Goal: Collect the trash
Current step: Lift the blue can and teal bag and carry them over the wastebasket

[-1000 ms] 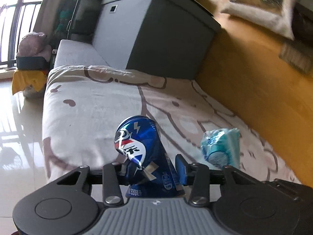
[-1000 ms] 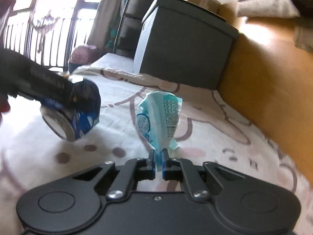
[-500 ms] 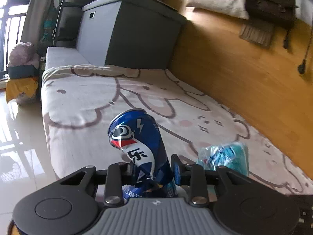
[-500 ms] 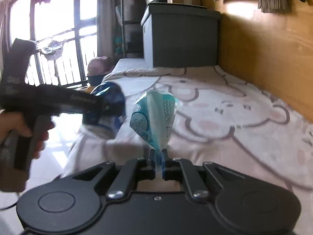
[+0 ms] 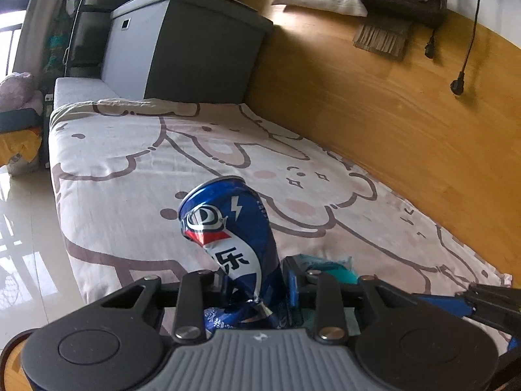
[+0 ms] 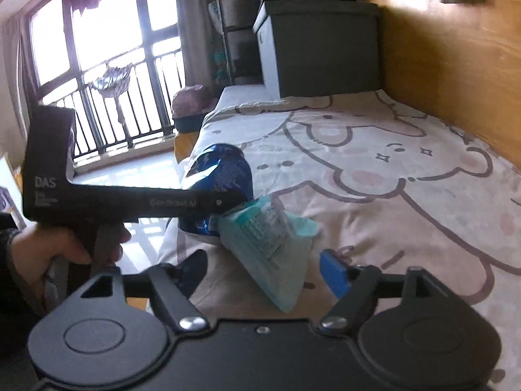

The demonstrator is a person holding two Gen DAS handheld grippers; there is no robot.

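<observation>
My left gripper (image 5: 254,283) is shut on a crushed blue Pepsi can (image 5: 228,228) and holds it above the bed's near edge. The can (image 6: 221,179) and the left gripper's black body (image 6: 130,202) also show in the right wrist view. My right gripper (image 6: 263,270) stands open, its blue pads (image 6: 333,272) wide apart. A teal plastic wrapper (image 6: 270,244) hangs between the spread fingers, loose and tilted, touching neither pad as far as I can tell. A bit of the wrapper (image 5: 329,267) peeks out behind the left gripper's right finger.
The bed has a pink bear-print sheet (image 5: 228,150). A dark storage box (image 5: 189,45) stands at its far end. A wooden wall panel (image 5: 390,114) runs along the right side. Glossy tiled floor (image 5: 22,228) and a balcony window (image 6: 97,49) lie to the left.
My right gripper has opened and let go of the teal wrapper, which now tips loose between the fingers. Both grippers have drawn back toward the bed's near edge; the left still holds the can.
</observation>
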